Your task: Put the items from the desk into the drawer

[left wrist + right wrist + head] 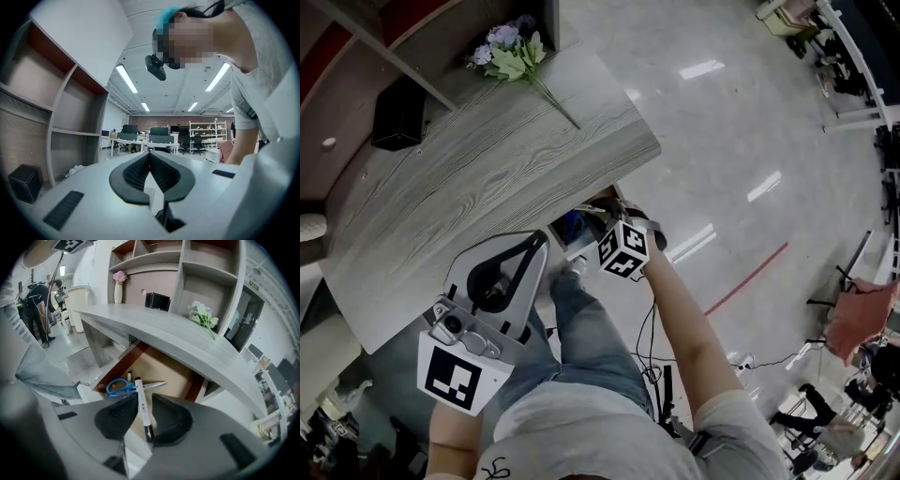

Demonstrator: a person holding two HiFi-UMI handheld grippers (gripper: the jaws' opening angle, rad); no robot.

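In the right gripper view, my right gripper (144,397) is shut on a white marker (141,404) with a black cap, which lies slanted between the jaws. It hovers over the open wooden drawer (173,371) under the desk (164,329). Blue-handled scissors (119,386) and a small pen-like item (129,376) lie in the drawer. In the head view the right gripper's marker cube (623,248) sits just off the desk's near edge, above the scissors (572,223). My left gripper (536,242) is shut and empty at the lower left, pointing up into the room (150,154).
Artificial flowers (514,56) and a black box (398,114) rest on the grey desk (487,178) by the shelving. A vase of pink flowers (118,287) stands at the desk's far end. A white bin (77,301) and a person (40,301) are beyond it.
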